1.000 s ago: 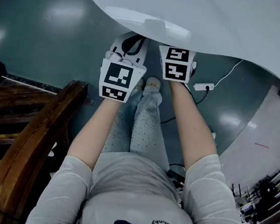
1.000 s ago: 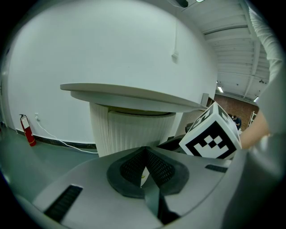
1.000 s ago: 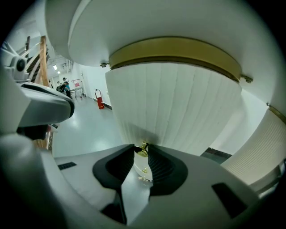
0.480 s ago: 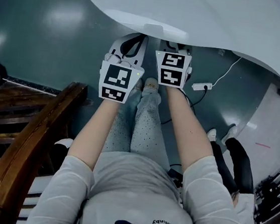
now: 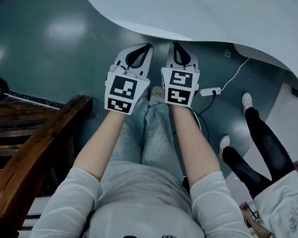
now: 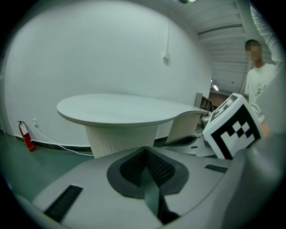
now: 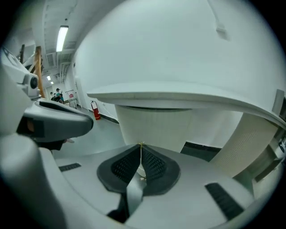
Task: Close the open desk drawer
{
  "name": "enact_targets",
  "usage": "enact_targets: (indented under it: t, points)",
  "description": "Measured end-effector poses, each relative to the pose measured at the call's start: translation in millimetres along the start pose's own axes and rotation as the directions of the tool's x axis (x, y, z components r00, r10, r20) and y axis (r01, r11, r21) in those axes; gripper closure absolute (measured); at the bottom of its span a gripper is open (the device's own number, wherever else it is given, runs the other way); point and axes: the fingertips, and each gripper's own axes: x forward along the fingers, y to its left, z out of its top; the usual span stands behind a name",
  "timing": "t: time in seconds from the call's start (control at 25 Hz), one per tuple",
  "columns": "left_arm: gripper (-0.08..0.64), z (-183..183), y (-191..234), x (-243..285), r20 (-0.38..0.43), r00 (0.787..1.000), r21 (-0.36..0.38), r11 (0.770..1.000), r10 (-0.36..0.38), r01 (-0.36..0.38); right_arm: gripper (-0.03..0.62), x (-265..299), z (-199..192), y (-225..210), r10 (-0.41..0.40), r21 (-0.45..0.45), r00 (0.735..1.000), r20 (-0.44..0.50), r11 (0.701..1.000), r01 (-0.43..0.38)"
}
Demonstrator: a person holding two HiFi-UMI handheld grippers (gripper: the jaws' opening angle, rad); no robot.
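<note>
The white curved desk [image 5: 215, 16] fills the top of the head view, and its near edge runs smooth with no open drawer showing. My left gripper [image 5: 146, 45] and right gripper [image 5: 175, 44] hang side by side just in front of that edge, above my knees. In the left gripper view the left gripper [image 6: 145, 150] has its pads pressed together on nothing, facing the desk [image 6: 116, 109]. The right gripper [image 7: 141, 145] is closing, its tips meeting with nothing between them, below the desk's underside [image 7: 178, 96].
A dark wooden chair [image 5: 32, 144] stands at my left. A power strip with a white cable [image 5: 210, 91] lies on the green floor. A person in black trousers [image 5: 259, 140] stands at the right. A red fire extinguisher [image 6: 26, 136] is by the wall.
Both grippers have drawn back from under the desk edge toward me. The pale drawer front that stuck out under the edge no longer shows. A person has walked in at the right.
</note>
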Motion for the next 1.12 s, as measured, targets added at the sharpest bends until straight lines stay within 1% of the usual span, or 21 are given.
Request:
enact_targets:
  t: [0.2, 0.52, 0.72, 0.96, 1.12]
  points:
    - [0.552, 13, -14, -17, 0.011, 1.0, 0.014, 1.0, -0.007, 0.007, 0.575, -33, 13, 3, -0.006, 0.018, 0.999, 0.036, 1.0, 0.005]
    - [0.552, 48, -34, -45, 0.052, 0.999, 0.039, 0.999, 0.001, -0.003, 0.575, -85, 31, 1, -0.016, 0.02, 0.997, 0.079, 1.0, 0.015]
    - [0.552, 71, -48, -67, 0.075, 0.997, 0.048, 0.999, 0.004, -0.008, 0.575, -122, 50, 0, -0.019, 0.023, 0.993, 0.12, 1.0, 0.016]
    - [0.552, 94, -68, -105, 0.109, 0.994, 0.053, 0.999, -0.005, 0.0, 0.575, -171, 81, 6, -0.02, 0.015, 0.982, 0.186, 1.0, 0.017]
    - [0.552, 110, -84, -130, 0.138, 0.99, 0.082, 0.997, -0.007, -0.005, 0.575, -208, 96, 7, -0.018, -0.016, 0.971, 0.237, 1.0, 0.022]
